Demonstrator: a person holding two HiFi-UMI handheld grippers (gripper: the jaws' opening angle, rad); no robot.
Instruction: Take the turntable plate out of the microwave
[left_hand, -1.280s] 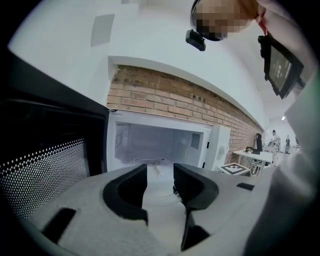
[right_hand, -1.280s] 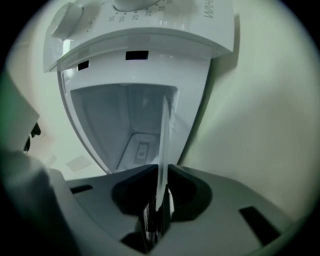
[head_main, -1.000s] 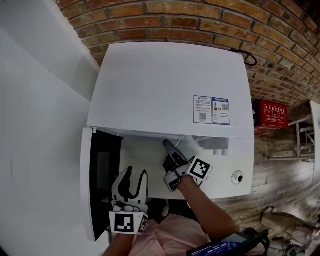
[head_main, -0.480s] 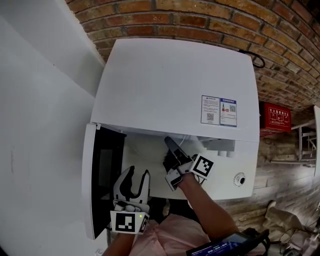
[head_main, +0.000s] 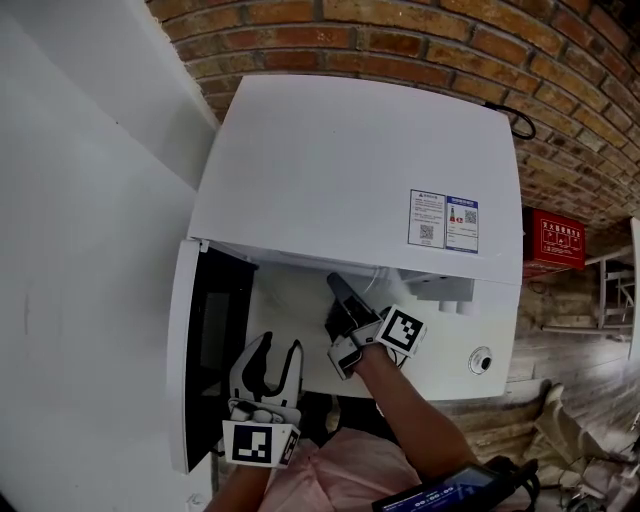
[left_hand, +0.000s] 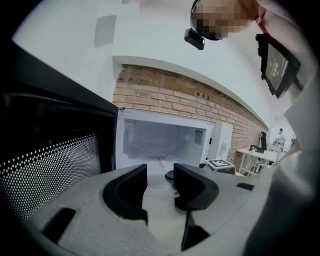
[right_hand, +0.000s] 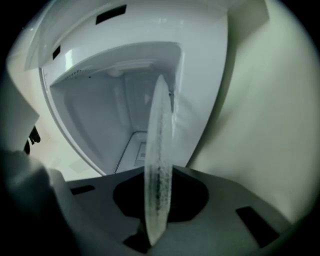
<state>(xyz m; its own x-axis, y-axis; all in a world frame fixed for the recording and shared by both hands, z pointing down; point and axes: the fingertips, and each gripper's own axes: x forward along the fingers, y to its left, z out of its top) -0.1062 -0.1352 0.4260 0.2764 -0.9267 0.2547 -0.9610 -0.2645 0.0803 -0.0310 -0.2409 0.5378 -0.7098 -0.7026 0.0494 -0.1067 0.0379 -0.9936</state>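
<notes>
Right gripper (head_main: 340, 290): jaws closing on the near rim of the glass plate (right_hand: 159, 165), inside the microwave (head_main: 350, 170).
Left gripper (head_main: 268, 362): jaws apart, empty, right of the open door (head_main: 183, 380).

I see the microwave (head_main: 350, 170) against the brick wall (head_main: 400, 40), door (head_main: 185, 370) open at left. Left hand-held gripper (head_main: 268, 350) before the opening; right hand-held gripper (head_main: 340, 290) reaching in, jaws closing, plate (right_hand: 160, 165) between them.

Translucent glass turntable plate (right_hand: 159, 165) inside open microwave (head_main: 350, 170)
</notes>
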